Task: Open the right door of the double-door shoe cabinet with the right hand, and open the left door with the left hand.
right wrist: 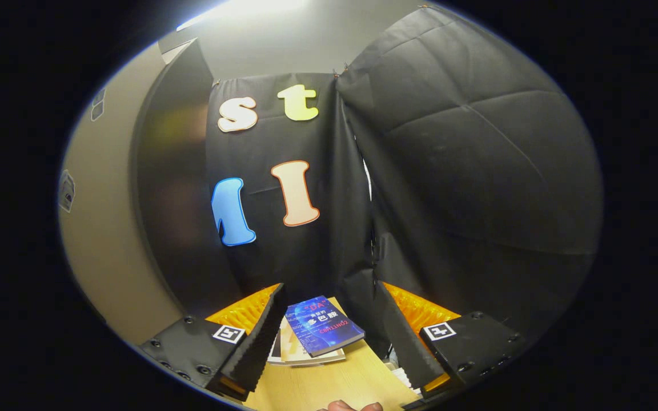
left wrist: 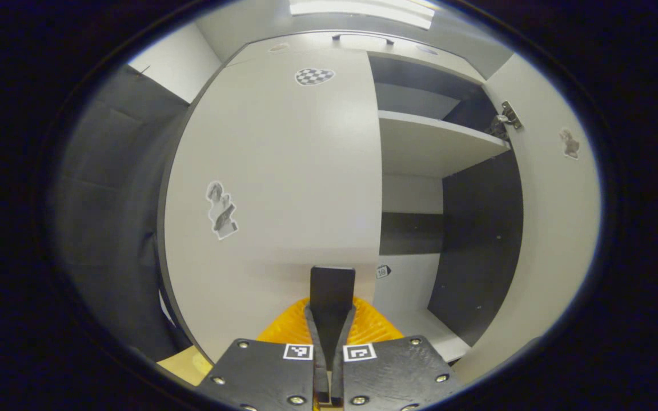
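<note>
Pale grey, the left door (left wrist: 272, 171) (stickers on it) is seen closed beside the swung-open right door (left wrist: 557, 228). It is faced closely by the left gripper (left wrist: 332, 285), fingers pressed together; the right gripper (right wrist: 329, 331) is held spread.

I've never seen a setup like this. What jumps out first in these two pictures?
In the left gripper view, a pale cabinet: its left door is closed, its right door swung wide, baring a shelf. The left gripper, fingers together, sits low at the closed door's inner edge. In the right gripper view, the right gripper gapes open above a blue book atop a stack on a wooden surface.
</note>
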